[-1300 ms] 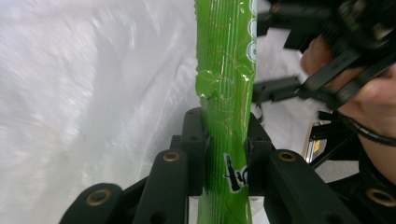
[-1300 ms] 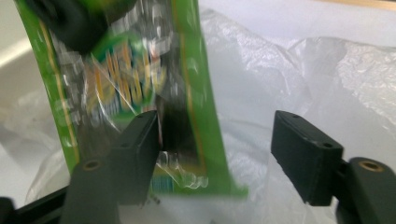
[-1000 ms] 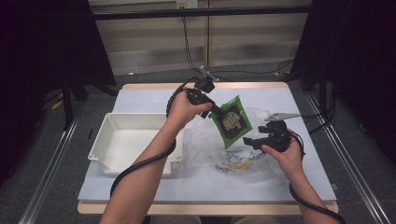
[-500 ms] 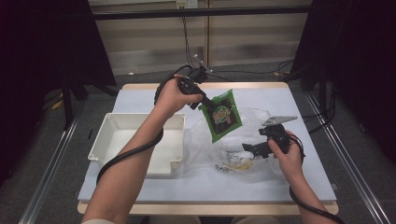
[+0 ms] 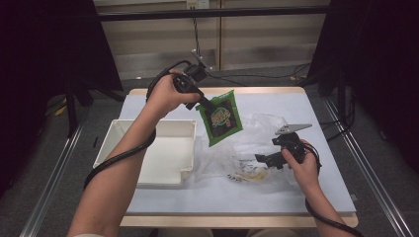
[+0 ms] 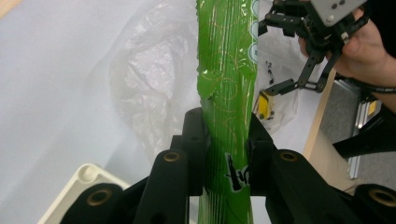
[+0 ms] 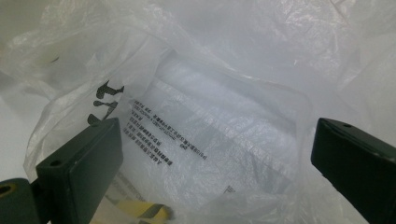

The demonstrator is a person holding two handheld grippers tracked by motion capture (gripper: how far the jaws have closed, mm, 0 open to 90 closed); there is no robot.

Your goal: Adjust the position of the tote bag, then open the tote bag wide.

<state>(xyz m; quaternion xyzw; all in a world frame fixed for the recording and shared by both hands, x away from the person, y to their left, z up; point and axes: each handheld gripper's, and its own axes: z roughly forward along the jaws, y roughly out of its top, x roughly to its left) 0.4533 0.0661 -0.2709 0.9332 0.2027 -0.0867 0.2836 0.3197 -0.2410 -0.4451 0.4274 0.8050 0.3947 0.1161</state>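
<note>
Meanwhile, the left hand-held gripper [image 5: 205, 104] stayed clenched on the top edge of the green snack packet [image 5: 221, 118], and compared with half a second before it had carried the packet a little farther toward the person's left, so that the packet hung in the air near the right wall of the white tray [image 5: 148, 129] and above the edge of the clear plastic bag [image 5: 247, 150]. In the left gripper view the packet [image 6: 227, 84] was pinched between the two black jaws and ran straight up the frame. The right hand-held gripper [image 5: 263, 159] hovered low over the crumpled bag on the desk [image 5: 316, 113], in much the same spot as earlier, its jaws spread wide and released; its own camera showed the bag [image 7: 210, 126] with printed text lying between them.
</note>
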